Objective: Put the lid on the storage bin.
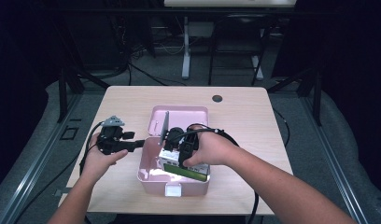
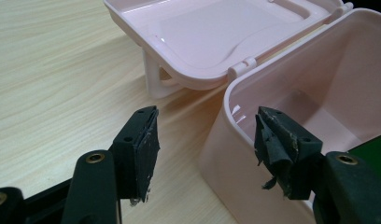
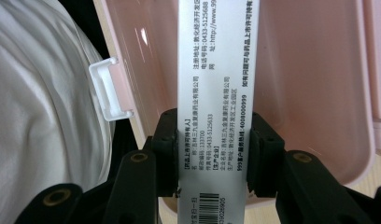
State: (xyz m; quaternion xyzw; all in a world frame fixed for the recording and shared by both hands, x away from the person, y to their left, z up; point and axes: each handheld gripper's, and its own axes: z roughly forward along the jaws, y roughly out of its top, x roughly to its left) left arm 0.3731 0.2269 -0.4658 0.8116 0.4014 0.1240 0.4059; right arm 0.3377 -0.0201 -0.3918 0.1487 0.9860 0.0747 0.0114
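Note:
A pink plastic box stands open at the middle of the table, its lid tipped back behind it. My right gripper reaches down into the box, shut on a white and green medicine carton. In the right gripper view the pads of my right gripper press both sides of the carton, which bears printed text and a barcode. My left gripper is at the box's left wall. Its jaws stand open astride the rim of the box, one outside and one inside, with no visible pressure on it.
The box sits on a light wooden table with a round cable hole at the back. A white latch hangs on the box's front wall. Dark stands and cables lie on the floor beyond the table.

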